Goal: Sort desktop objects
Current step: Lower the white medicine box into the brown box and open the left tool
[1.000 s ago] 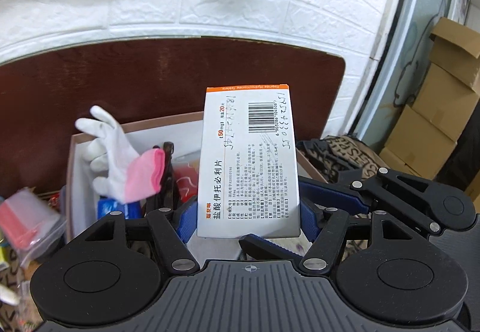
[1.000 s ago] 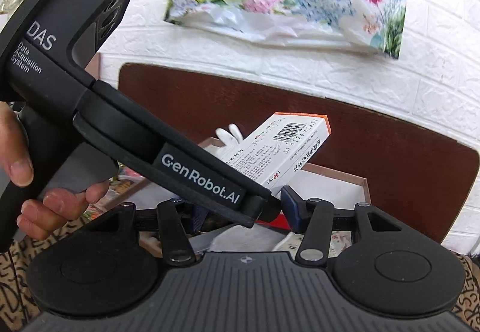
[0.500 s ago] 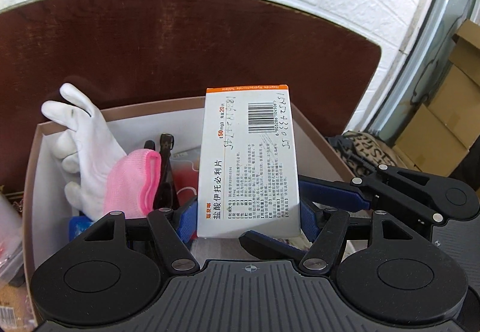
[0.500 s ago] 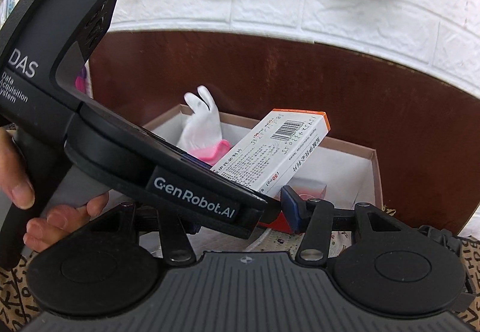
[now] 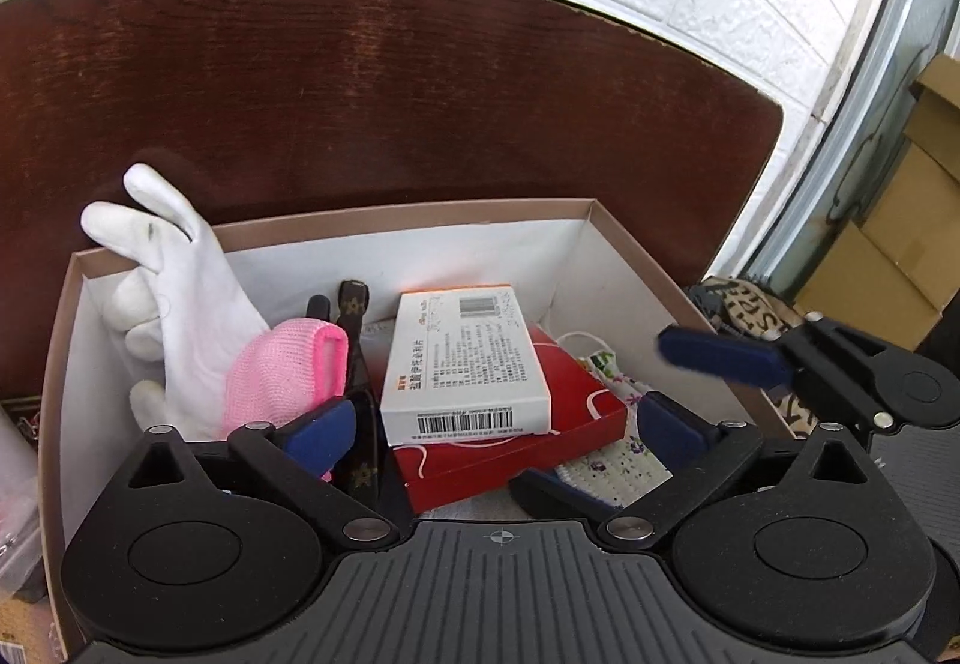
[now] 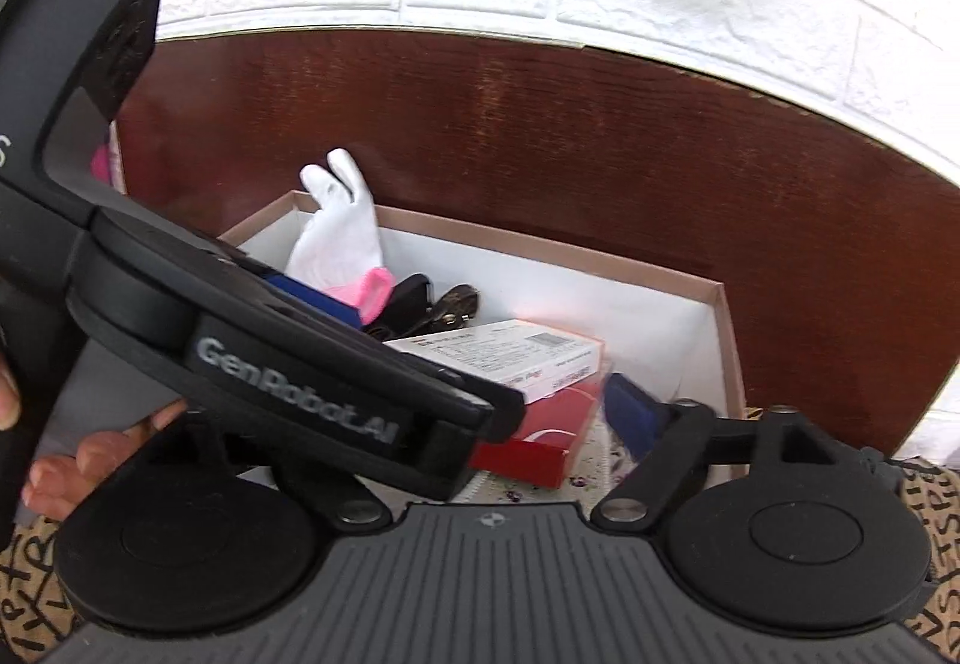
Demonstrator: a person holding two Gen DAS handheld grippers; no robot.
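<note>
A white medicine box [image 5: 465, 364] [image 6: 510, 358] lies flat on a red box [image 5: 576, 406] inside the open cardboard box [image 5: 630, 256] [image 6: 729, 340]. My left gripper [image 5: 495, 424] hovers over it with jaws opening wide; its blue pads [image 5: 318, 427] stand clear of the box. My right gripper [image 6: 480, 418] reaches in from the right, jaws also opening, with nothing pressed between them. Its left finger is hidden behind the left gripper's body [image 6: 288, 364]. A white glove with a pink cuff [image 5: 186, 304] [image 6: 342, 238] leans in the box's left corner.
Brown patterned sunglasses [image 5: 354, 316] and a floral face mask [image 5: 612, 460] also lie in the box. A dark brown board [image 5: 420, 93] and white brick wall stand behind. Stacked cartons [image 5: 900, 244] sit at the far right. A person's hand [image 6: 90, 454] holds the left gripper.
The medicine box was held upright between both grippers; now it lies flat in the cardboard box, let go. Both jaws have widened, and both grippers have come lower and closer to the box.
</note>
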